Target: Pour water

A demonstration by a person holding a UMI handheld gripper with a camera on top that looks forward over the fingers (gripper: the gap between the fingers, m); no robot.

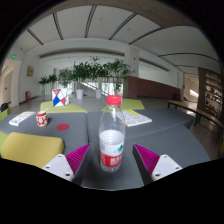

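Gripper view: upright plastic bottle (113, 135) with a red cap and red label, standing on the grey table (170, 128) just ahead of the gripper (112, 160), centred on the gap between the two fingers. Fingers spread wide, pink pads (76, 157) well apart at either side of the bottle's base, a clear gap on each side, nothing pressed. Bare grey tabletop to the right of the bottle and beyond the right finger. Past the bottle to the right, a flat white booklet (137, 118). To the left of the left finger, a yellow-green mat (30, 149) by the table's near edge. Farther off on the left, a red-and-white cup (42, 119), a small red disc (62, 127), and a carton (59, 98). Row of green plants (90, 72) along the table's far edge.
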